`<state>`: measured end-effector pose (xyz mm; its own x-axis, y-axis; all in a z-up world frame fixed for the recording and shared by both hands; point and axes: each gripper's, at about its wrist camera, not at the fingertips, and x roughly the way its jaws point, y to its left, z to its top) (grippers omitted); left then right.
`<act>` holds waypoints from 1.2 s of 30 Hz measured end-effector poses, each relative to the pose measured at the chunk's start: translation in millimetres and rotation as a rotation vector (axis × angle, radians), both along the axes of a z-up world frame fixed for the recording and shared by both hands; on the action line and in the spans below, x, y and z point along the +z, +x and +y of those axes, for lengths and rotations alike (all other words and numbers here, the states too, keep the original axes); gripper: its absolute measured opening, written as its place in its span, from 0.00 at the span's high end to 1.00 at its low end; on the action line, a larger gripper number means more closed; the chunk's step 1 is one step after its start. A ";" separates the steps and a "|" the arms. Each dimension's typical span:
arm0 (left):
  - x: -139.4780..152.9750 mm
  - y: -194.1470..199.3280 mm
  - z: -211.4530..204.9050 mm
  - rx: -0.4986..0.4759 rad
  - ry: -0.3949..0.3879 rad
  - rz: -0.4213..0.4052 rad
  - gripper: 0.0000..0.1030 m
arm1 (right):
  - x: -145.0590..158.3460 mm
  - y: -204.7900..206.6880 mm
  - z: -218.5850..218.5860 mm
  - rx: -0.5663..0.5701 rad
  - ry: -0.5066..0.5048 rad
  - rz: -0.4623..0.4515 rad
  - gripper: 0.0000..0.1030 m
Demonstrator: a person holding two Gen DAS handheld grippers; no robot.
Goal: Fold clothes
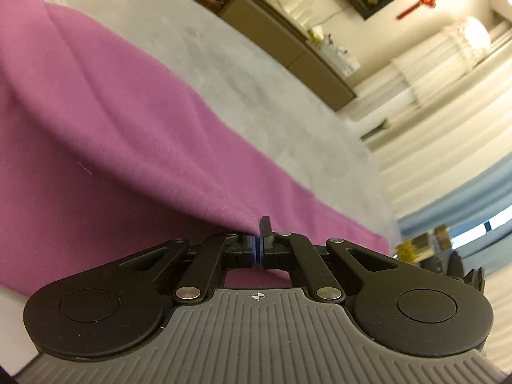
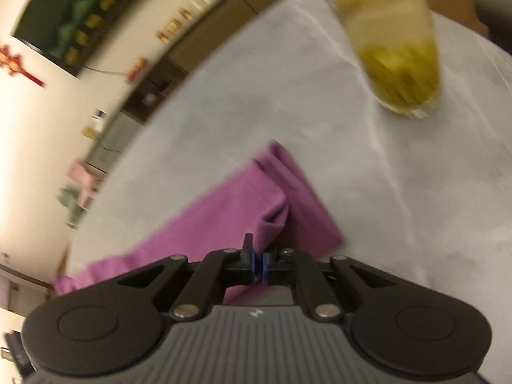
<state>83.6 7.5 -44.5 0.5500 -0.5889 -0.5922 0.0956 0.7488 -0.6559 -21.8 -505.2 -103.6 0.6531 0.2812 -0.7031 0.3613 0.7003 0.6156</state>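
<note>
On table: one purple garment

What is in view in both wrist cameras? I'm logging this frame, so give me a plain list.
purple cloth: one, purple, on the grey surface, pinched at two spots.
grey surface: one, pale grey, under the cloth.
yellow-green object: one, blurred, far side of the surface; cannot tell what.
brown cabinet: one, along the wall.
left gripper: black, shut on the cloth.
right gripper: black, shut on the cloth.
</note>
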 end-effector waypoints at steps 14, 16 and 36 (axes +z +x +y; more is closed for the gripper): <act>-11.7 -14.5 -17.6 -0.035 0.036 0.007 1.00 | 2.8 -8.2 5.7 -0.008 -0.206 -0.050 0.96; -5.1 -10.0 -18.3 -0.044 0.040 -0.009 1.00 | -7.1 -8.7 6.0 -0.007 -0.193 -0.027 0.96; -26.8 -23.2 5.5 0.023 0.054 0.008 1.00 | 15.3 -18.5 25.6 0.124 -0.325 -0.028 0.64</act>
<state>60.4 13.0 -71.3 0.5583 -0.5434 -0.6270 0.0730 0.7849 -0.6153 -40.3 -479.6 -88.4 0.6482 0.1243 -0.7513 0.2472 0.8988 0.3620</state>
